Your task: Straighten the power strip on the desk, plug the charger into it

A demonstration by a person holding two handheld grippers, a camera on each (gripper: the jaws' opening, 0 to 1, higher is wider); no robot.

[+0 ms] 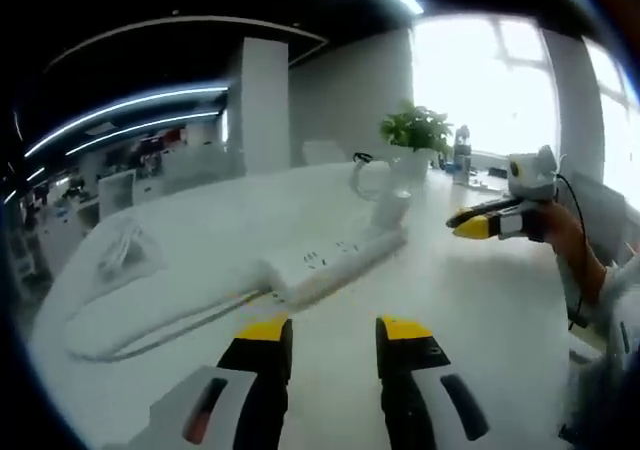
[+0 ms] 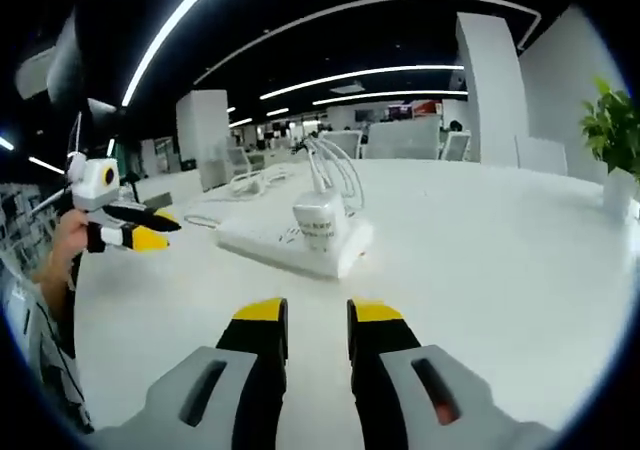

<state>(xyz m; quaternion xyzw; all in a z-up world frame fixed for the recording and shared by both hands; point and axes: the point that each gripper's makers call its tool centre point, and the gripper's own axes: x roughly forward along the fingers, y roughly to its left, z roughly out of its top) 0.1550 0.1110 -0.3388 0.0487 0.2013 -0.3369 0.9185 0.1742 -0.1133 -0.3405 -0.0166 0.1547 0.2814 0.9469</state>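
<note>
White power strip (image 1: 335, 257) lies slantwise on the tabletop (image 1: 480, 300), charger (image 2: 318, 220) seated at its end — just ahead of both claws. Left claw (image 1: 335, 332) and right claw (image 2: 317, 313) part-open, empty; left looks nearer.

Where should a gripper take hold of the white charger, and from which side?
Grip the charger across its blocky body, coming from above. It sits upright on the end of the power strip, so its flat side faces are exposed. Its cable loops up from the top and back, so close low on the body, clear of the cord.
</note>
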